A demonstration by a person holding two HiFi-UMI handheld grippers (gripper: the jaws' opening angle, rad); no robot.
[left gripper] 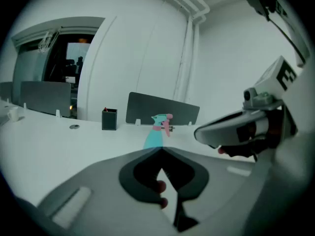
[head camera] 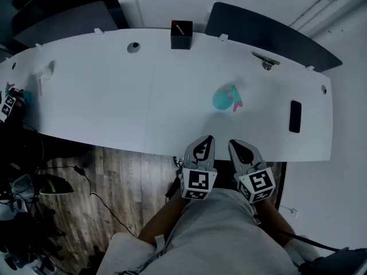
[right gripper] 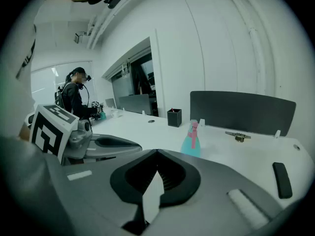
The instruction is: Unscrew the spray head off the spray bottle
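Left gripper view: spray bottle (left gripper: 157, 132) base hidden behind left gripper (left gripper: 160, 154). Head view: marker cube (head camera: 7, 105) cut by left edge; small metal item (head camera: 265, 62) too small to identify.

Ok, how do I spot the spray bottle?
On the long white desk, look right of centre, before the dark divider panel. The spray bottle stands alone there: teal body, pink spray head, unlike the black pen holder farther back.

The left hand-held gripper (head camera: 205, 141) and right hand-held gripper (head camera: 236, 145) are pale grey shells with dark teardrop-shaped recesses. Behind each sits a white marker cube (head camera: 198, 183) printed with black squares. The person wears a light grey garment (head camera: 229, 236).
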